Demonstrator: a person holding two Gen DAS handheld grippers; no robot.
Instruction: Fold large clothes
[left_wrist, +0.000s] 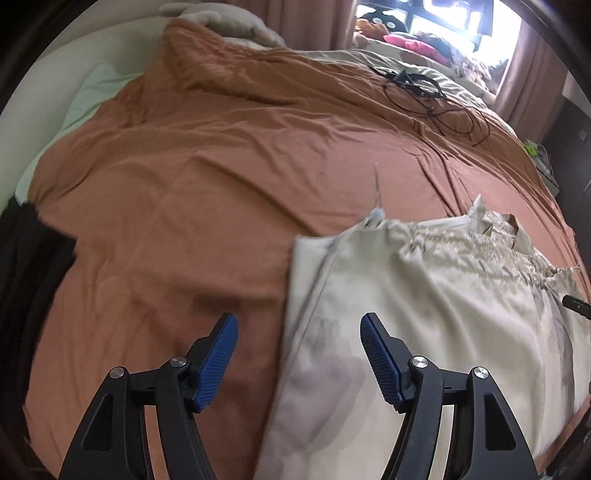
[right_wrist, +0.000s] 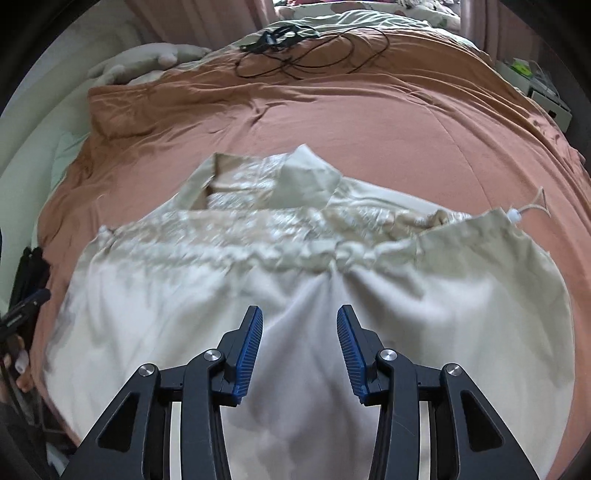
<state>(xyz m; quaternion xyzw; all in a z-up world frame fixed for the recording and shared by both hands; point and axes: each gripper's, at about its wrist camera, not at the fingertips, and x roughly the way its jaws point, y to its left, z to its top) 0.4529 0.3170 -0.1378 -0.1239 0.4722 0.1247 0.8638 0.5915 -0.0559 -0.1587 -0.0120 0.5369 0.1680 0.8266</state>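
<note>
A large cream garment (right_wrist: 280, 266) with a shiny embroidered top and a collar lies spread on the brown bedsheet (right_wrist: 369, 129). A drawstring with a white bead (right_wrist: 514, 215) hangs off its right corner. My right gripper (right_wrist: 300, 328) is open and empty, hovering over the garment's plain middle. In the left wrist view the garment (left_wrist: 424, 314) fills the lower right, its left edge running between my fingers. My left gripper (left_wrist: 299, 332) is open and empty above that edge and the bedsheet (left_wrist: 203, 166).
Black cables and a small device (right_wrist: 295, 48) lie on the far part of the bed, also in the left wrist view (left_wrist: 432, 99). A grey plush toy (right_wrist: 147, 61) rests at the far left. Pale green sheet (left_wrist: 96, 85) and dark clothing (left_wrist: 29, 251) lie left.
</note>
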